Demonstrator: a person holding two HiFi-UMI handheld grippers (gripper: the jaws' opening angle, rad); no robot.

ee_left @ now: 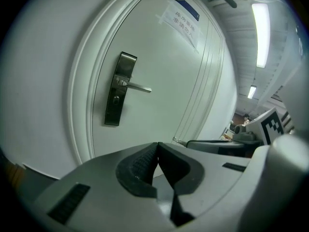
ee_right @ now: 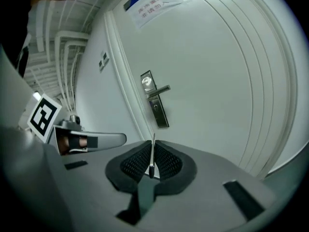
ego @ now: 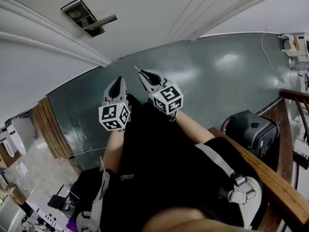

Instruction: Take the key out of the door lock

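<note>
The left gripper sits well apart from the lock, aimed at the door, its jaws pressed together on nothing. Just beside it, and just as far from the lock, the right gripper has its jaws nearly closed on the key. The key is a thin metal blade standing edge-on between the pads, its tip poking out past them toward the lock. So the key is out of the lock; the keyhole below the handle looks bare (it is small in every view).

The main risk is losing the key. The pads seem to pinch only a narrow strip of it, so a slackened grip or a sharp wrist roll could let it pivot, slide out and drop to the floor, far from the lock. The left gripper is close enough that a careless swing might knock the protruding tip and lever the key loose.
</note>
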